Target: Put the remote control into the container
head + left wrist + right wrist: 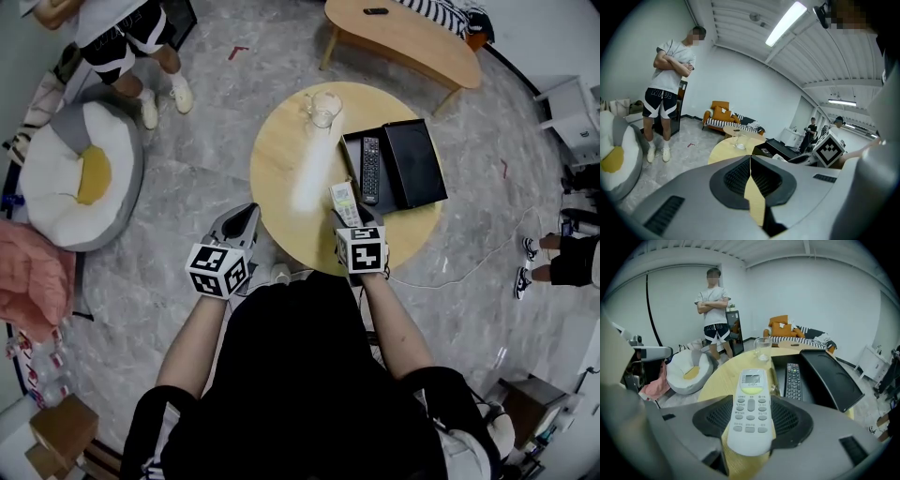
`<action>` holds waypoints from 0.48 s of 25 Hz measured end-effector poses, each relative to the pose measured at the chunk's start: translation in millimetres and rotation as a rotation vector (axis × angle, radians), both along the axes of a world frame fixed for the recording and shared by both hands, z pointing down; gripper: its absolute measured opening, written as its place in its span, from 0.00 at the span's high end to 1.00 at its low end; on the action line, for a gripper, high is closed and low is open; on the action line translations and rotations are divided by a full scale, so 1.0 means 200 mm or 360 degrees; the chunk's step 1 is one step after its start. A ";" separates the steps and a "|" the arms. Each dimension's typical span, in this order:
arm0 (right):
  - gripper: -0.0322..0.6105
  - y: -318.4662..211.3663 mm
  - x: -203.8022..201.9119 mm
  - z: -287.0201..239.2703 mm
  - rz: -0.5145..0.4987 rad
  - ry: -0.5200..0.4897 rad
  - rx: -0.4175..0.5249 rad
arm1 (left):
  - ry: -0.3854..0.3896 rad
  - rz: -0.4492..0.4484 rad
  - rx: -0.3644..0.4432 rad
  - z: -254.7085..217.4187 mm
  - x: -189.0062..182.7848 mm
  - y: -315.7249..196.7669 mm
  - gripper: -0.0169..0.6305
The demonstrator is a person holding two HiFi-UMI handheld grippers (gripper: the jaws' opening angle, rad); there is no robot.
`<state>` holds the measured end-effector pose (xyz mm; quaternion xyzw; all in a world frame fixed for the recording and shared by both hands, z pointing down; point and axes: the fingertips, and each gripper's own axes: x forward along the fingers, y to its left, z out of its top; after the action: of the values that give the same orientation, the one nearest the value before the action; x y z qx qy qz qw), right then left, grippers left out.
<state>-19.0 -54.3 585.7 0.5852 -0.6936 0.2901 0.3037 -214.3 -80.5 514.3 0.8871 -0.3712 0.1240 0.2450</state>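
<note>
Head view: the right gripper [349, 217] clamps the white air-conditioner remote [343, 199] above the round table's [281, 150] near edge, black container [354, 150] just beyond (a black remote [370, 169] lies inside). Left gripper view: the left gripper [750, 161] is pressed together, empty. Right gripper view: jaws pinch the white remote's sides.

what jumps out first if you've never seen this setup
The white remote clamped in the right claw, at the near side of the round wooden table, catches the eye first. Just beyond it sits an open black container with a black remote already inside. The left claw is shut and empty.
</note>
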 end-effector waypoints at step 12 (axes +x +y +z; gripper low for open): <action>0.54 -0.22 0.44 -0.07 0.0080 0.0037 0.0002 | 0.0026 -0.0067 0.0053 -0.13 0.27 -0.14 0.96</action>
<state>69.0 -98.6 571.4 0.6060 -0.6753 0.2905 0.3039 -160.7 -108.7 489.2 0.8840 -0.3898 0.1053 0.2357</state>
